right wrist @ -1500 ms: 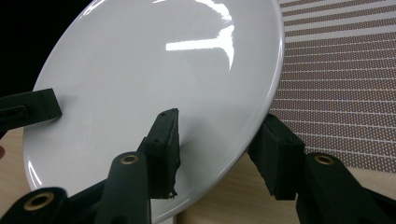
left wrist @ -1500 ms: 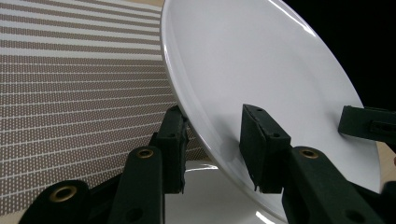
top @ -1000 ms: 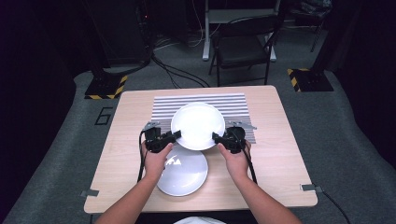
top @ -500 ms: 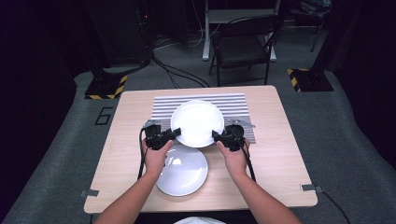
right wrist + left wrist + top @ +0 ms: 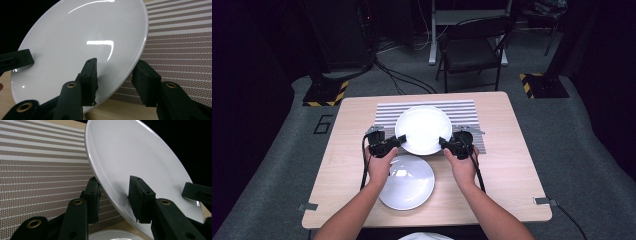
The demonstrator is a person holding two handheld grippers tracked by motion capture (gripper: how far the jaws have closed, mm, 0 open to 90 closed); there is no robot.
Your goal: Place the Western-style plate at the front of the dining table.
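A white plate (image 5: 423, 127) hangs tilted over the front edge of a striped placemat (image 5: 462, 107), gripped on both sides. My left gripper (image 5: 401, 139) is shut on its left rim, one jaw over and one under the plate (image 5: 130, 152). On the opposite rim my right gripper (image 5: 443, 142) is shut too, pinching the plate (image 5: 82, 32). A second white plate (image 5: 407, 182) lies flat on the wooden table (image 5: 512, 165) nearer the person, between the forearms. Its edge (image 5: 112, 236) shows below my left gripper (image 5: 113, 195).
The placemat (image 5: 37, 170) spreads beneath and beyond the held plate, and its stripes (image 5: 180, 37) run past my right gripper (image 5: 115, 75). A folding chair (image 5: 472, 50) and cables stand on the floor beyond the table's far edge.
The held plate has shifted slightly farther over the placemat with both grippers still on it. The lower plate has not moved.
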